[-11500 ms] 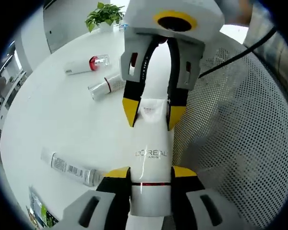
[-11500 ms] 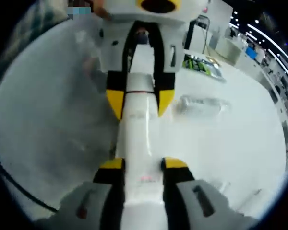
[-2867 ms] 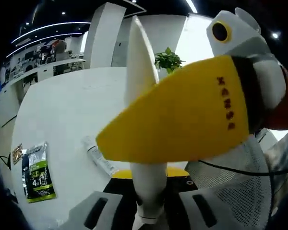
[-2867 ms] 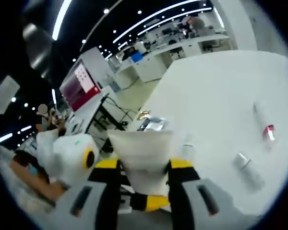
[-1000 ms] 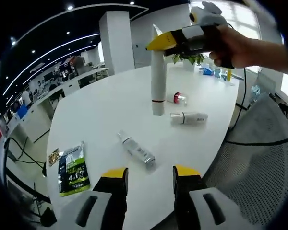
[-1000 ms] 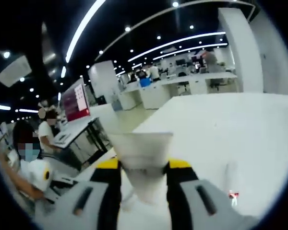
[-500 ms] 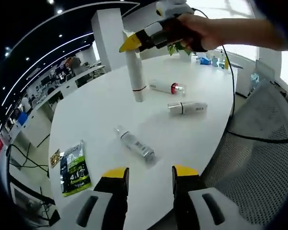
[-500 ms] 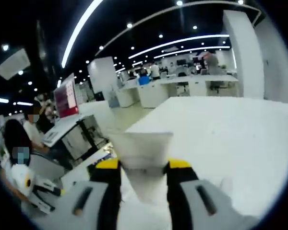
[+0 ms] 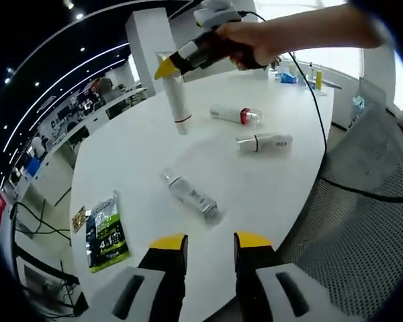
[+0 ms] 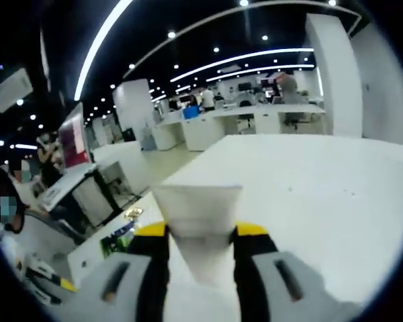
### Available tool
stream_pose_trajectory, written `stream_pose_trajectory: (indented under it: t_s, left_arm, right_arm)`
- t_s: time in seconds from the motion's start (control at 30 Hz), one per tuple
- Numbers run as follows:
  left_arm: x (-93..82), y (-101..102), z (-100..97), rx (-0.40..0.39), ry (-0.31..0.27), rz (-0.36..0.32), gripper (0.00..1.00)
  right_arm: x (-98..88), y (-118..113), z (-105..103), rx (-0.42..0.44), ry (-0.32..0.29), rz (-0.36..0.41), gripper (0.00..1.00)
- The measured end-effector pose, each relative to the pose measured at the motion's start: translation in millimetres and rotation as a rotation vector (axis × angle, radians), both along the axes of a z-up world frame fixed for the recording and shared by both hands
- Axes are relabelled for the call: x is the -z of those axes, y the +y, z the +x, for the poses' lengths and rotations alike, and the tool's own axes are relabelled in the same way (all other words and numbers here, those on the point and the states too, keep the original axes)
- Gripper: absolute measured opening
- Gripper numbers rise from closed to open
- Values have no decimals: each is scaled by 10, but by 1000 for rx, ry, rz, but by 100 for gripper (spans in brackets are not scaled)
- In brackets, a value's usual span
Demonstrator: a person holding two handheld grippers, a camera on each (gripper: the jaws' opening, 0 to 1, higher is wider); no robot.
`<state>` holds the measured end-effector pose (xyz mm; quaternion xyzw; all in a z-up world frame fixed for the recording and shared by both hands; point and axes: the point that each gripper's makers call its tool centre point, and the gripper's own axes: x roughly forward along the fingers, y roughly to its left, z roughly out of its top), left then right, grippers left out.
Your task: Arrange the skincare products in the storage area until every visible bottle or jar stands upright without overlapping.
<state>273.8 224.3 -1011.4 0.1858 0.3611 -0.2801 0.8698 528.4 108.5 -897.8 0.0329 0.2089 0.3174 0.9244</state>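
Note:
In the left gripper view, my right gripper point(image 9: 168, 67), held by a hand, is shut on the flat top end of a tall white tube point(image 9: 178, 104). The tube hangs upright, cap down, at the far middle of the round white table point(image 9: 121, 161); I cannot tell whether it touches. Three products lie flat: a white bottle with a red cap point(image 9: 232, 115), a white tube with a dark band point(image 9: 263, 143) and a clear labelled bottle point(image 9: 191, 196). My left gripper point(image 9: 210, 245) stands open near the table's edge. The right gripper view shows my right gripper point(image 10: 200, 231) clamping the tube's crimped end point(image 10: 196, 208).
A green sachet point(image 9: 107, 231) lies flat near the table's left edge. A grey mesh chair point(image 9: 363, 221) stands at the right, with a black cable running over it. Small bottles point(image 9: 316, 75) stand at the table's far side. Office desks and people fill the background.
The right gripper has carried the upright white tube leftward and farther across the table. The left gripper stays open and empty; its view has shifted slightly.

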Motion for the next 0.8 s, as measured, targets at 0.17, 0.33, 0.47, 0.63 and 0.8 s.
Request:
stream_pose_trajectory:
  t_s: [0.17,0.33,0.47,0.63,0.8]
  left_arm:
    - [72,31,-19,-10,28,14,29]
    - [119,43,-42,-9,49,25,29]
    - [103,38,-37,-12,43,19,29]
    - [113,36,-43,-13,50,18,29]
    - [129,42,-48,-12,55,23,29]
  right_arm:
    - [95,-10,165,21,-33,-52,34]
    - [155,-88,317,103,-47,-81,34]
    - [234,-161,385,170,-49,-107,34]
    - [255,-216,467,209,-64,-121,34]
    - [218,-265,564,232,-90,-113,34]
